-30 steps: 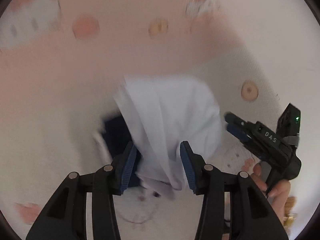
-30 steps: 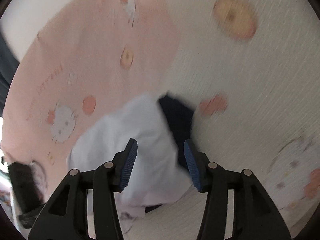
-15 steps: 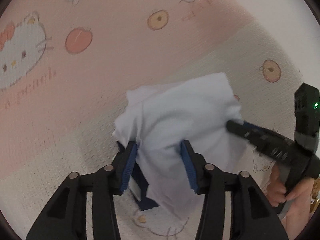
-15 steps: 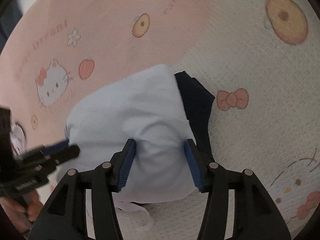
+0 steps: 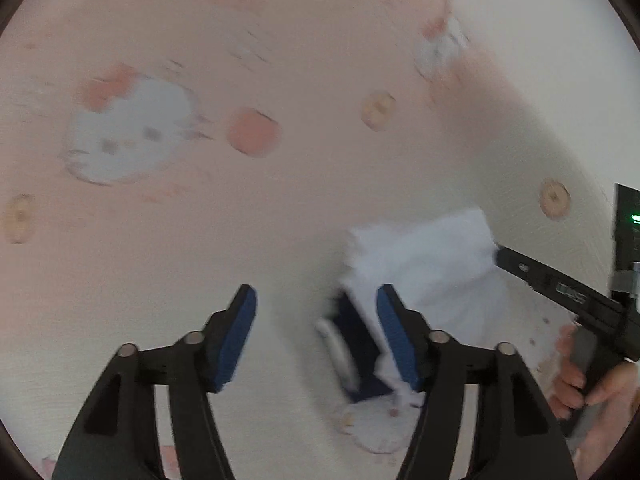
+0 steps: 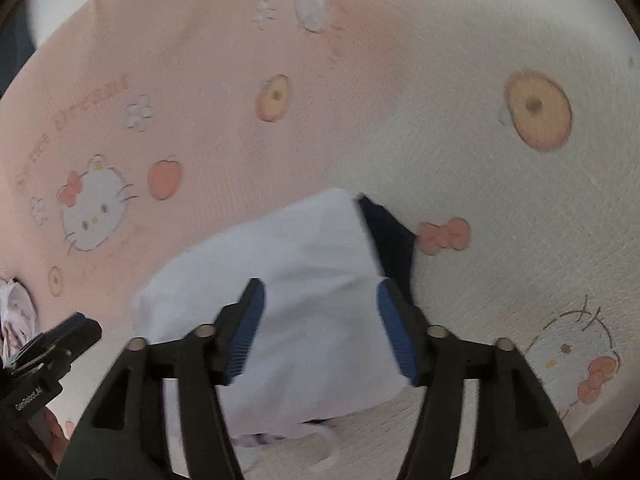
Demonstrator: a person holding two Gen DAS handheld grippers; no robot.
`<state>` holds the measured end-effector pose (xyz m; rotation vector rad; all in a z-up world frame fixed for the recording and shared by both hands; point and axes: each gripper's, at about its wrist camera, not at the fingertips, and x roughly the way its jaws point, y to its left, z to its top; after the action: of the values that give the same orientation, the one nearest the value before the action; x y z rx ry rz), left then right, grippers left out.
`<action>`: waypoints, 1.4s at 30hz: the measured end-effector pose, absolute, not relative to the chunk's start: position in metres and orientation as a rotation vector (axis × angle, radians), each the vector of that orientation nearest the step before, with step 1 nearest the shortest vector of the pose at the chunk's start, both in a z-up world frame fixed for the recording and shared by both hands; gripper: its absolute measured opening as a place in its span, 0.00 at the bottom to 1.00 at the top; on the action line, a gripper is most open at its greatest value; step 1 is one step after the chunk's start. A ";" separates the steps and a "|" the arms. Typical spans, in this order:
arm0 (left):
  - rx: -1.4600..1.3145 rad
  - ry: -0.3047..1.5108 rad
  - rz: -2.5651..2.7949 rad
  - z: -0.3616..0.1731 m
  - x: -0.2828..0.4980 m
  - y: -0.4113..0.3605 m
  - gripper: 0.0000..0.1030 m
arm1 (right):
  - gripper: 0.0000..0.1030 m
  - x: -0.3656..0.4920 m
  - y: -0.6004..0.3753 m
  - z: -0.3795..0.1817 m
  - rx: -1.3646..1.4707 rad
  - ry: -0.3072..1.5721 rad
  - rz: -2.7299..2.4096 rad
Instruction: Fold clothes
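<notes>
One white garment [image 6: 304, 280], one navy piece [image 6: 390, 236], two opening tongs [image 5: 316, 336]

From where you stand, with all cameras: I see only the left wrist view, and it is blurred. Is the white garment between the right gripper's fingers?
Observer: Yes. In the right wrist view the white garment lies between the right gripper's blue pads, and the jaws are opening; the pads do not seem to press it.
Operator: Is the dark piece on top of the white one?
Observer: No, the navy garment shows from under its far right edge, on the bedsheet.
Operator: Is anything else lying near?
Observer: A crumpled pale cloth sits at the left edge of that view, beyond the left gripper. What it is I cannot tell.
</notes>
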<state>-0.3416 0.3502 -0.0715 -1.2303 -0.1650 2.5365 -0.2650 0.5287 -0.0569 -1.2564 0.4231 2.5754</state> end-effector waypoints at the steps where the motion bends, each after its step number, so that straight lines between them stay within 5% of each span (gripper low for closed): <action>1: -1.222 -0.178 2.583 -0.067 -0.339 0.338 0.68 | 0.74 -0.266 0.516 -0.053 -1.262 0.422 2.599; 3: -1.231 -0.208 2.636 -0.061 -0.337 0.315 0.68 | 0.93 -0.268 0.490 -0.046 -1.277 0.413 2.643; 5: -1.262 -0.217 2.683 -0.057 -0.338 0.289 0.69 | 1.00 -0.271 0.452 -0.049 -1.323 0.342 2.660; 12: -1.283 -0.309 2.743 -0.032 -0.322 0.176 0.75 | 0.99 -0.276 0.330 -0.045 -1.450 0.345 2.726; 20: -1.285 -0.009 2.820 0.015 -0.272 0.090 0.76 | 0.99 -0.258 0.234 -0.015 -1.457 0.258 2.795; 23: -1.268 -0.023 2.826 0.023 -0.243 0.057 0.76 | 0.99 -0.239 0.207 -0.010 -1.447 0.230 2.805; 29: -1.259 -0.183 2.829 0.031 -0.170 0.007 0.76 | 0.99 -0.171 0.179 0.009 -1.467 0.208 2.792; 42: -1.320 -0.136 2.907 0.027 -0.021 -0.049 0.76 | 0.99 -0.026 0.165 0.005 -1.484 0.111 2.817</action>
<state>-0.0212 -0.0495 0.0270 -1.3198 -0.1361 2.9073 -0.0258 0.1654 0.0053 -1.4837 0.1114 2.8167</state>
